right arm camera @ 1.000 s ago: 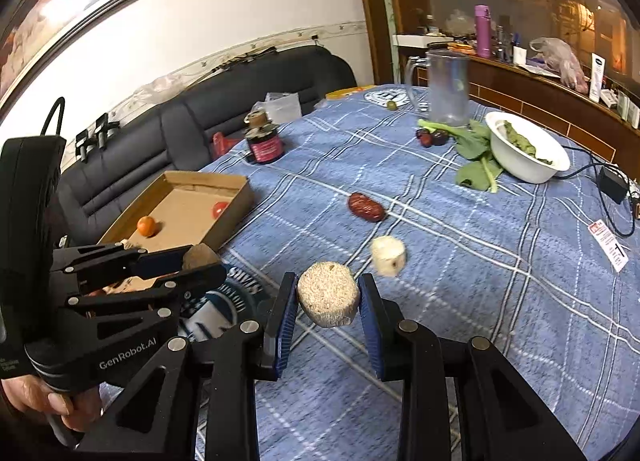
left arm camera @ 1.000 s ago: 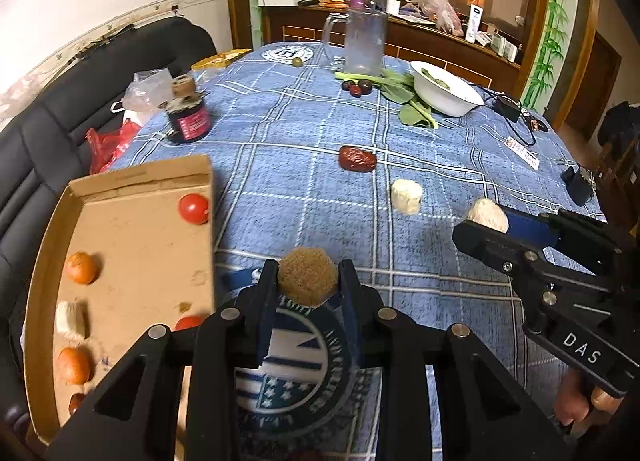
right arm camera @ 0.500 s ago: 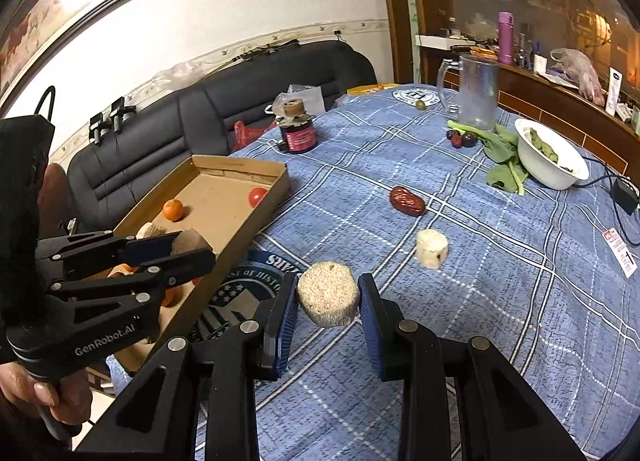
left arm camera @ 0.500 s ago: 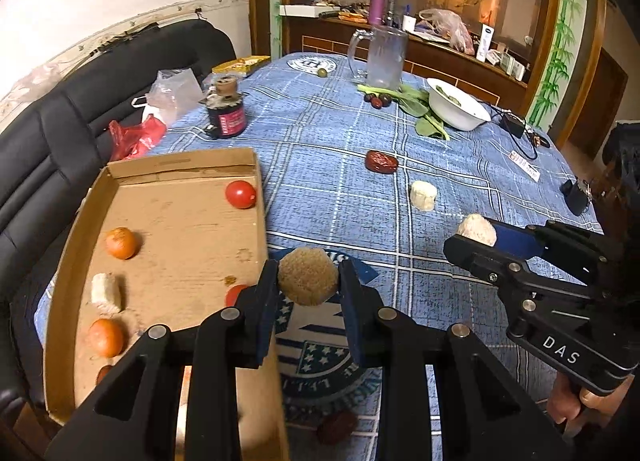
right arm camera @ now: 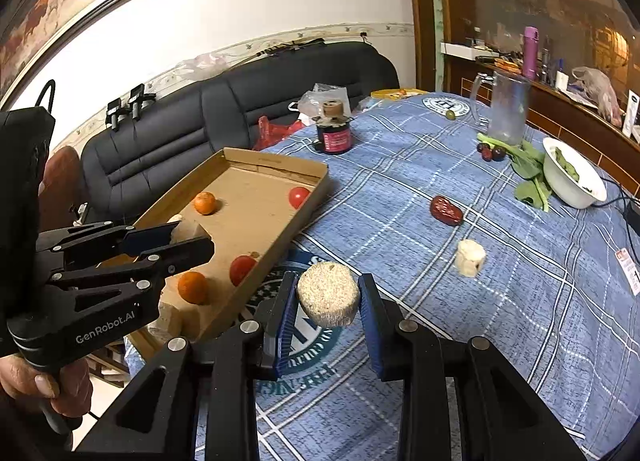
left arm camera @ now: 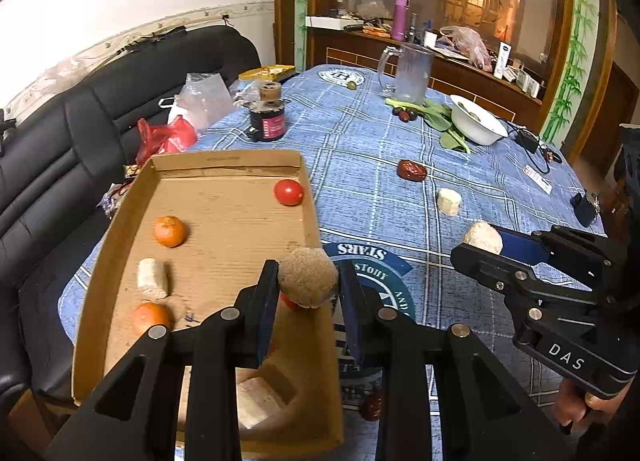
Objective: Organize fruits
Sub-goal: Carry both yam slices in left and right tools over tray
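My left gripper point(left arm camera: 309, 277) is shut on a brown round fruit piece point(left arm camera: 307, 275), held above the right rim of the cardboard tray point(left arm camera: 224, 160). In the tray lie a tomato point(left arm camera: 288, 192), two oranges point(left arm camera: 170, 231) and pale chunks point(left arm camera: 152, 278); a second tomato is partly hidden behind the held piece. My right gripper point(right arm camera: 327, 293) is shut on a pale round fruit piece point(right arm camera: 328, 299), over the blue cloth just right of the tray point(right arm camera: 280, 165). A red date point(right arm camera: 446, 210) and a pale chunk point(right arm camera: 470, 258) lie loose on the table.
A dark jar point(left arm camera: 267, 122), a glass jug point(left arm camera: 412, 73), a white bowl point(left arm camera: 476, 123) with greens and dark fruits stand farther back. A black sofa point(left arm camera: 80, 133) runs along the table's left side. Another date point(left arm camera: 372, 405) lies near the tray's front corner.
Both grippers have moved left with their pieces still held. The left one has gone from over the cloth to above the tray's right rim, and more of the tray shows.
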